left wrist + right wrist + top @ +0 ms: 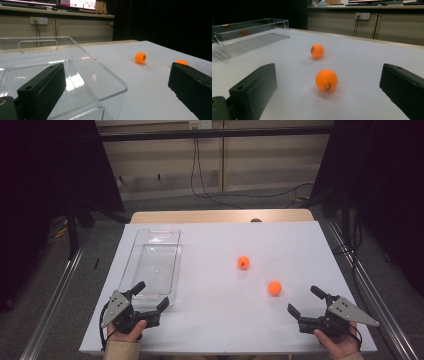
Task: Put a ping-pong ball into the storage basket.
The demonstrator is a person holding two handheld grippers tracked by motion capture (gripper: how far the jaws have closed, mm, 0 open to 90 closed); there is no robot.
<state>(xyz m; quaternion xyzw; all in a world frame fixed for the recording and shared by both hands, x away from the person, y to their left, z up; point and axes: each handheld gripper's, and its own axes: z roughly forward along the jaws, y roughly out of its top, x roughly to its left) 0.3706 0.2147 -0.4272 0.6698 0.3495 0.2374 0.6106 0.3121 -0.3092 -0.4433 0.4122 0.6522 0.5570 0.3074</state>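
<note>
1. Near small orange plastic ball (274, 287): rests on the white table surface (225, 320), right of centre, just ahead of the right gripper (303, 300). In the right gripper view this ball (326, 80) sits between the two black jaws but beyond their tips, untouched; dark print visible low on its side.
2. Far small orange plastic ball (243, 262): also on the white surface, farther from the person and slightly left of the near one; the two are near each other but apart. Seen past the near ball in the right gripper view (317, 50) and as the nearer, fully visible ball in the left gripper view (140, 57).
3. Right gripper: held in the person's right hand (340, 345) at the near right edge, jaws spread wide, empty, aimed toward the near ball.
4. Left gripper (150, 295): held in the left hand (125, 332) at the near left, jaws spread wide, gripping nothing. One jaw overlaps the near end of the clear rectangular plastic tray (165, 232); contact cannot be judged.
5. Clear tray: lies lengthwise on the left half of the surface, well apart from both balls, with a cut-out handle at its far end (38, 46). Nothing in it.
6. Beyond the table: wooden table edge (220, 215), black cables (200, 175) hanging against a pale wall.
</note>
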